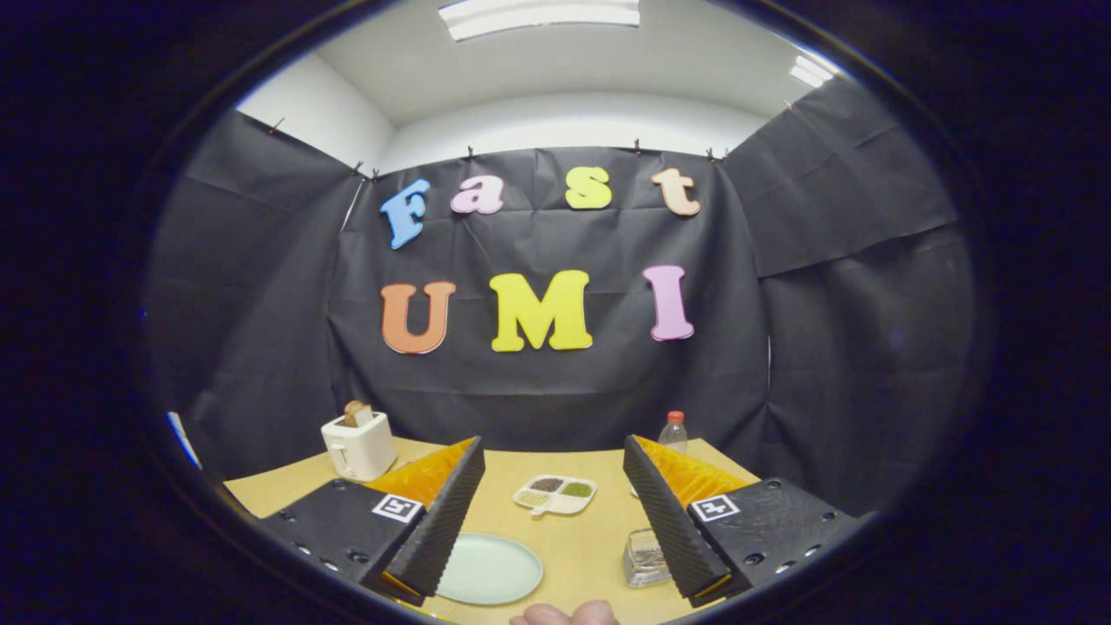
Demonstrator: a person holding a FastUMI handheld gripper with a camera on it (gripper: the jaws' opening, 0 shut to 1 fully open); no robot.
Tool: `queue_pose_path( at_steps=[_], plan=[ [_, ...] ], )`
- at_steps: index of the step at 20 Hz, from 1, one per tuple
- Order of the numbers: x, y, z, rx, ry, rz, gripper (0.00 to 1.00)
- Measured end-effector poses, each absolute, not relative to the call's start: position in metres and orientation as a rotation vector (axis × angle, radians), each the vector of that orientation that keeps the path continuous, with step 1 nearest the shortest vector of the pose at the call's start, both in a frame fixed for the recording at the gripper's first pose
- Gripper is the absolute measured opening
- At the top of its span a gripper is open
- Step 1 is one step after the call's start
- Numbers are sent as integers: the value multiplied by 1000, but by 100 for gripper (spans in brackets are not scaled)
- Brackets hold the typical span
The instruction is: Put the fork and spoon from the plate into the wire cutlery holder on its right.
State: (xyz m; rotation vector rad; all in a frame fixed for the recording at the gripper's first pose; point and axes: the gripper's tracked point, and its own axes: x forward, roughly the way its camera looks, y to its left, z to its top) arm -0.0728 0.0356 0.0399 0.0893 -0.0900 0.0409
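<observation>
A pale green plate lies on the wooden table, low between my fingers and close to the left one; its visible face looks bare, and part of it is hidden by the left finger. The wire cutlery holder stands to the plate's right, pressed up against the inner side of the right finger; what it holds is too small to tell. My gripper is open wide, held above the table with nothing between its fingers.
A white divided dish with dark and green fillings sits beyond the plate, mid-table. A white toaster with bread stands at the back left. A clear bottle with a red cap stands at the back right. Fingertips of a hand show at the near edge.
</observation>
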Motion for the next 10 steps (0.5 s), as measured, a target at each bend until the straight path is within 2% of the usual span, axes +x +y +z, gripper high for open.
queue_pose_path(
  at_steps=[10],
  plan=[
    [-75, 31, 42, 61, -118, 19, 96]
  ],
)
